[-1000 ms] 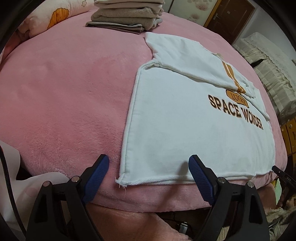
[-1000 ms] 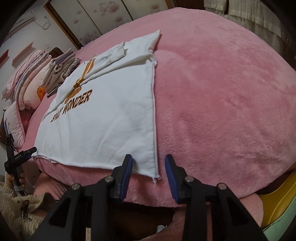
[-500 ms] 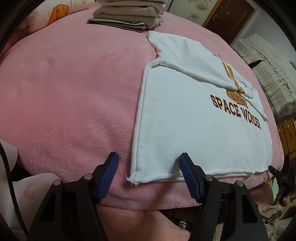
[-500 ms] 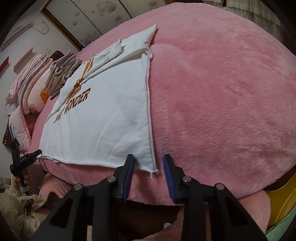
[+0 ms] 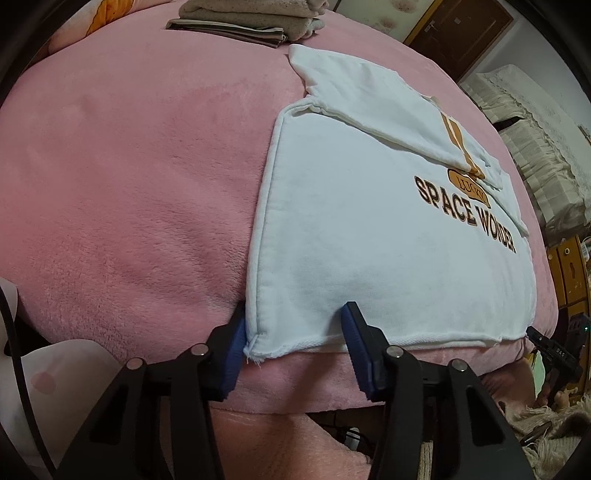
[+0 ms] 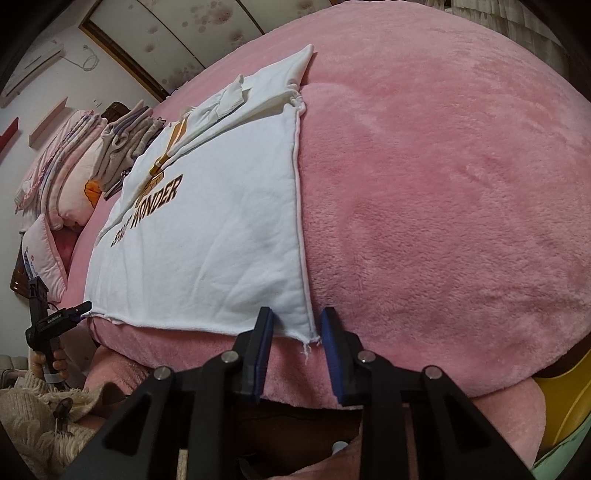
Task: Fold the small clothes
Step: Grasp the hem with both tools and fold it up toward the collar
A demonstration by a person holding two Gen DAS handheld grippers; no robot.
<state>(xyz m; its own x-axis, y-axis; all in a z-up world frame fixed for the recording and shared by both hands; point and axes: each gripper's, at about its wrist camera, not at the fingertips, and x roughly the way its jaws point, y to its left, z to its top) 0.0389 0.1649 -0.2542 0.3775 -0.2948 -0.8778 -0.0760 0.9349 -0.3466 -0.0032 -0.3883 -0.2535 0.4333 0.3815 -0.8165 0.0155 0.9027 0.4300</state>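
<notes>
My white shirt (image 5: 354, 236) (brown "SPACE WONDER" lettering, orange emblem) lies on a plush pink blanket (image 5: 129, 192); grey-beige folded clothes (image 5: 251, 18) behind.

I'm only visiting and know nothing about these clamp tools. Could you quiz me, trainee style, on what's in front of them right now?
1. True or false: the sleeves of the white shirt lie folded in over its front.
2. Which part of the shirt sits between the pads of the left gripper: A the collar, B a corner of the bottom hem, C a sleeve cuff?
3. What covers the bed under the shirt?

Key: 1 true. 2 B; the right gripper straddles the other hem corner. 3 A pink fleece blanket.
</notes>
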